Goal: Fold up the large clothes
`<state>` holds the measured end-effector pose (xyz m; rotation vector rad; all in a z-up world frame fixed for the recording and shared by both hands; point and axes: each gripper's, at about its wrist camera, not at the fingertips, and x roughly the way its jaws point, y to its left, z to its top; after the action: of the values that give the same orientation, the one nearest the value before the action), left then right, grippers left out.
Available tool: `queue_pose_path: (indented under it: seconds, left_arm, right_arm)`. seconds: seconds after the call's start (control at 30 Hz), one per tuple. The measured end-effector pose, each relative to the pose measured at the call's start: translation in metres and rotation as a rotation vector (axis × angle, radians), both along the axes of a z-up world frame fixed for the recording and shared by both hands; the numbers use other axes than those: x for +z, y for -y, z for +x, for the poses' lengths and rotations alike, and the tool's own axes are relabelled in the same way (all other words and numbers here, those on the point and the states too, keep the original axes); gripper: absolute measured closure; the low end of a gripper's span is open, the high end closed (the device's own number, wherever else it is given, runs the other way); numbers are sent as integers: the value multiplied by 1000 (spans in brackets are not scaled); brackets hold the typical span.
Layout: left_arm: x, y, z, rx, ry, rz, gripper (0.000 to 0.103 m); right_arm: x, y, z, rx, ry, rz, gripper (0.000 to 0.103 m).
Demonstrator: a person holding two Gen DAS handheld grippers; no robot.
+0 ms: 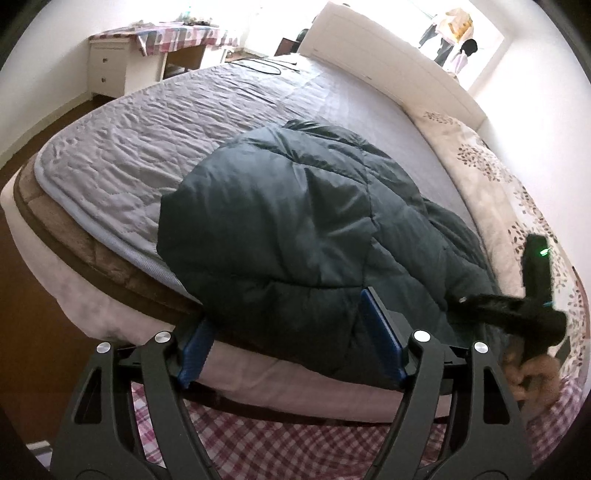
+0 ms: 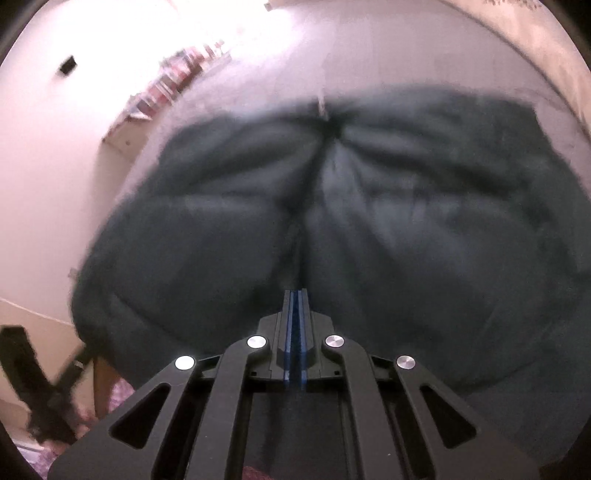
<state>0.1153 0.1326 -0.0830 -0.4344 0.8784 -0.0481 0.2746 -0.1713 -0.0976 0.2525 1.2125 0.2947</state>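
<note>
**A bedroom in a home**

A wide bed point(image 1: 229, 110) with a grey quilted cover fills the space ahead of the tongs, its white headboard point(image 1: 388, 62) at the far end. A floral quilt point(image 1: 491, 177) lies along its right side. Far left stands a white drawer unit point(image 1: 107, 70) under a checked cloth point(image 1: 177, 35). Clothes point(image 1: 448, 33) hang by the bright window, far right.

Bed point(image 1: 110, 314), grey quilt point(image 1: 155, 147), padded jacket point(image 1: 280, 229).
</note>
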Motion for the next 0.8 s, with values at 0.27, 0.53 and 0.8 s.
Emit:
queue_pose_path:
  seconds: [0.27, 0.53, 0.8]
  left_arm:
    - [-4, -3, 10, 27, -25, -65, 22]
    - [-18, -11, 14, 96, -72, -176, 21]
    - [-29, -4, 26, 114, -89, -200, 31]
  right_arm:
    - [-11, -8, 3, 28, 20, -48, 103]
    - [30, 1, -57, 79, 87, 35, 99]
    - [-20, -7, -62, 110, -18, 16, 103]
